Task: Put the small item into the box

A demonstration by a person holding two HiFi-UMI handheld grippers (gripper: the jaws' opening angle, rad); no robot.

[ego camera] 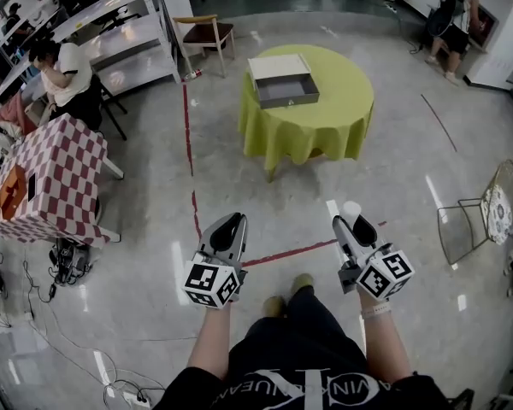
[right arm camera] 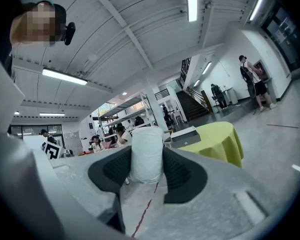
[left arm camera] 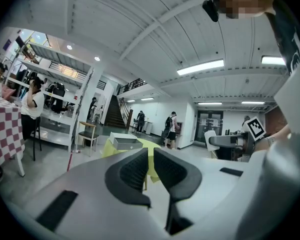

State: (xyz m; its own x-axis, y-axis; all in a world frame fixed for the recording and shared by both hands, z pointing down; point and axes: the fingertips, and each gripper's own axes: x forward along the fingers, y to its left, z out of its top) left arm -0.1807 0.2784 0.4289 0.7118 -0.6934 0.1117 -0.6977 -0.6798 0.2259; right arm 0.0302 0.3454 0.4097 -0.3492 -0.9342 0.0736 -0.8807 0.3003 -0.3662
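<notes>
Right gripper (ego camera: 352, 221): jaws clamped on the small white item (right arm camera: 146, 154), one pad on each side of it. The item looks like a soft, rounded roll and stands upright between the pads with its top poking above them.
Why held so: probably a carrying grip. It is held out in front at about waist level and pointed towards the table, so the item rides steady while the person walks.
Left gripper (ego camera: 232, 222): jaws drawn together with only a sliver between the pads and nothing in them. It hangs level beside the other one, apparently just along for the trip.
Where the person stands: on the open polished floor, well apart from the round table (ego camera: 342, 109) with its yellow-green cloth. A red tape line (ego camera: 188, 131) runs along the floor off to the left.
Box (ego camera: 289, 101): a shallow grey tray on the tabletop, near the side away from the person, open side up.
Box contents: the grey bottom looks bare, though it is small at this range.
Lid (ego camera: 278, 64): pale, lying flat just behind the box and touching it, so the opening is clear.
Task so far: item in hand, not yet at the box, with the walk to the table ahead.
</notes>
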